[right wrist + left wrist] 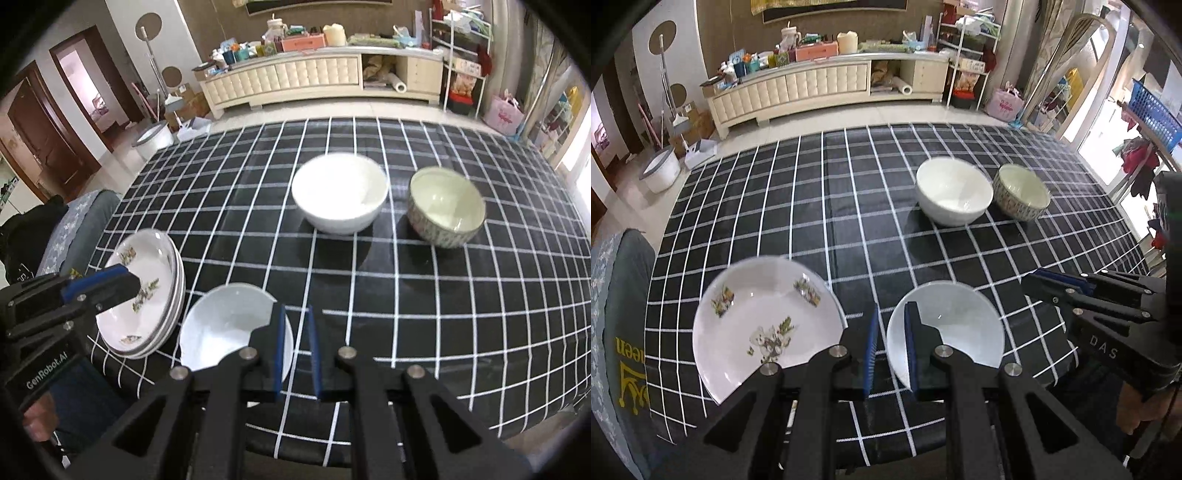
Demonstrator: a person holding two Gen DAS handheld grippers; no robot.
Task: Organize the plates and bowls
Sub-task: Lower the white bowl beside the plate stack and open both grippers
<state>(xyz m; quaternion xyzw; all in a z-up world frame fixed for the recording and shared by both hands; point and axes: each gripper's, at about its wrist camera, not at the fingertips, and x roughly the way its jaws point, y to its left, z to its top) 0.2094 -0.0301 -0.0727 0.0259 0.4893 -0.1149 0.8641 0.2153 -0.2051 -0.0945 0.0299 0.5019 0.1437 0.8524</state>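
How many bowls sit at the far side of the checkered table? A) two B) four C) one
A, because a plain white bowl and a patterned bowl stand side by side and apart on the checkered tablecloth, with no other bowl back there.

bowls: two, a white bowl (340, 194) and a patterned bowl (446, 206) | plates: one plain white plate (229, 325), plus a floral stack (147, 291) showing three rims at least, exact count unclear | grippers: two, left gripper (891, 350), right gripper (297, 350) | cloths: one checked tablecloth (461, 295)
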